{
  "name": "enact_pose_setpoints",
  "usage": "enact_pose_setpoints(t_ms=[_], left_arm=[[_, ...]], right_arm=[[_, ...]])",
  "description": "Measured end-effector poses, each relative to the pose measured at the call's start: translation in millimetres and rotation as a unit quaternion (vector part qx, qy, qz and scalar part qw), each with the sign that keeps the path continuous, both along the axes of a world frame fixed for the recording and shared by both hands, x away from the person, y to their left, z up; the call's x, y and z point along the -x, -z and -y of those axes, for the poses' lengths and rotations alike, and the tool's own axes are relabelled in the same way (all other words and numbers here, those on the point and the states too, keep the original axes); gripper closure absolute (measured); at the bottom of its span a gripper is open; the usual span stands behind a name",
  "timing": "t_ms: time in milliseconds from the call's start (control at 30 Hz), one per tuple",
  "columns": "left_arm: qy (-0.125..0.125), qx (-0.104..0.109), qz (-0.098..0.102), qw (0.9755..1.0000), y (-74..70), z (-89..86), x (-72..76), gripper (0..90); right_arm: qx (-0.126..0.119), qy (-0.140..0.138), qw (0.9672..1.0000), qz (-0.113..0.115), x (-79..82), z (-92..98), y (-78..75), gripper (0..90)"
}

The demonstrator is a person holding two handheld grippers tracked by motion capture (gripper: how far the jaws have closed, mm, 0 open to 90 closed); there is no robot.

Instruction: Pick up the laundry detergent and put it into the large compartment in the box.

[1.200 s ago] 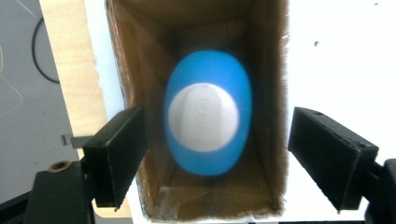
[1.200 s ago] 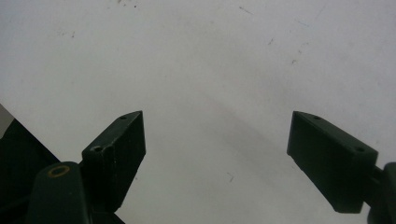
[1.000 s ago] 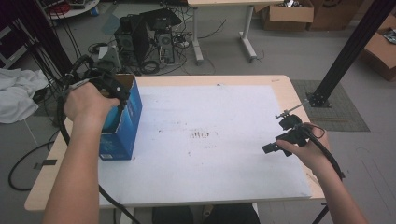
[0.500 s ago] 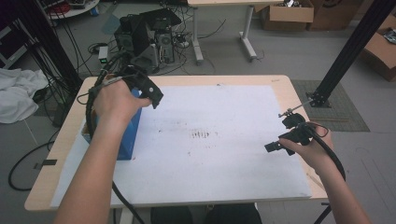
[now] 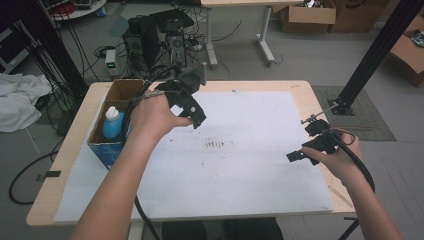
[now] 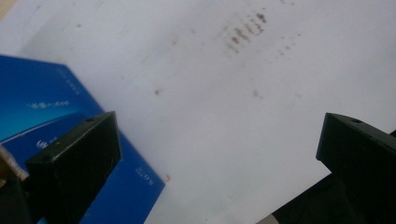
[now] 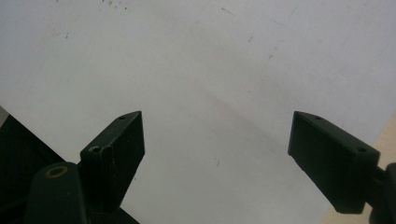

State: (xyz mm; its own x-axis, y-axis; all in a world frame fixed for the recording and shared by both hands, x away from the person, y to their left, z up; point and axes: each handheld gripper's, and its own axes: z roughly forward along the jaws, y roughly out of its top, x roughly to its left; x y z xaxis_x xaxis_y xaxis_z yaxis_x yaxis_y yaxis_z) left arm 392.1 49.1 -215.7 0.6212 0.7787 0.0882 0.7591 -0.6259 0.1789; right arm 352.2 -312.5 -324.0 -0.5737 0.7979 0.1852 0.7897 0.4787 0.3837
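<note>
1. My left gripper (image 5: 192, 107) sits just right of the blue box (image 5: 111, 150), jaws just opened wide, nothing between them.
2. Blue bottle (image 5: 113, 123) stands inside the box.
3. My right gripper (image 5: 305, 142) is spread wide, empty, over the white sheet (image 5: 240, 165).

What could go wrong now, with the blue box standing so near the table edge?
1. The blue box stands open at the left edge of the table; a knock from the forearm or the trailing cable might push it off.
2. The bottle inside could tip over.
3. The left tongs, whose jaws have just been opening with nothing between them, hang close beside the box.
</note>
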Motion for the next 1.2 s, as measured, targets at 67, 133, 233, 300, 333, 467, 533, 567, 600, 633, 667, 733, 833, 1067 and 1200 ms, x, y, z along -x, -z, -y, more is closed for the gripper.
enact_pose_setpoints(t_ms=[67,133,233,300,333,467,533,567,600,633,667,733,833,1067,1200], left_arm=[[0.009,0.000,-0.003,1.0000,0.3,3.9,1.1,0.5],[0.026,0.001,-0.004,0.9997,2.1,12.3,3.7,0.5],[0.045,-0.006,-0.006,0.9989,6.6,24.3,7.8,0.1],[0.059,-0.006,-0.007,0.9982,10.1,31.9,11.3,0.1],[0.065,-0.007,-0.009,0.9978,11.6,35.5,12.8,0.1],[0.083,-0.008,-0.009,0.9965,19.2,45.6,16.6,0.1],[0.084,-0.009,-0.008,0.9964,20.0,46.3,16.7,0.1],[0.085,-0.009,-0.009,0.9963,20.7,46.4,16.6,0.1],[0.082,-0.009,-0.009,0.9966,21.3,46.4,16.6,0.1],[0.079,-0.003,-0.010,0.9968,21.7,45.2,16.3,0.1],[0.078,-0.003,-0.008,0.9969,21.7,44.5,16.2,0.1],[0.078,-0.003,-0.008,0.9970,21.8,43.9,16.1,0.1],[0.077,-0.004,-0.009,0.9970,22.6,42.8,16.2,0.1],[0.078,-0.003,-0.010,0.9969,24.8,41.2,17.4,0.1],[0.081,-0.002,-0.011,0.9967,24.4,40.5,18.0,0.1]], right_arm=[[0.000,0.003,1.0000,-0.002,0.0,0.1,-1.2,18.6],[0.003,0.000,1.0000,-0.001,-0.5,1.0,-1.7,18.5],[0.005,0.002,1.0000,-0.001,-1.2,1.8,-2.8,18.4],[0.004,0.004,1.0000,-0.003,-1.8,1.4,-2.7,18.4],[0.004,0.004,1.0000,-0.003,-1.8,1.4,-2.7,18.4],[0.005,-0.001,1.0000,-0.004,-2.2,0.7,-2.6,18.5],[0.006,-0.002,1.0000,-0.003,-2.2,1.1,-2.5,18.5],[0.006,-0.002,1.0000,-0.003,-2.2,1.1,-2.5,18.5],[0.004,0.003,1.0000,-0.004,-2.1,1.4,-2.3,18.5],[0.004,0.004,1.0000,-0.005,-2.1,1.6,-2.2,18.4],[0.004,0.005,1.0000,-0.006,-1.9,1.6,-2.1,18.5],[0.004,0.004,1.0000,-0.005,-1.9,1.9,-2.1,18.4],[0.005,0.000,1.0000,-0.004,-1.9,1.5,-1.7,18.5],[0.006,-0.001,1.0000,-0.004,-1.7,-0.4,-2.1,18.5],[0.005,0.001,1.0000,-0.005,-1.3,-1.4,-2.1,18.5]])
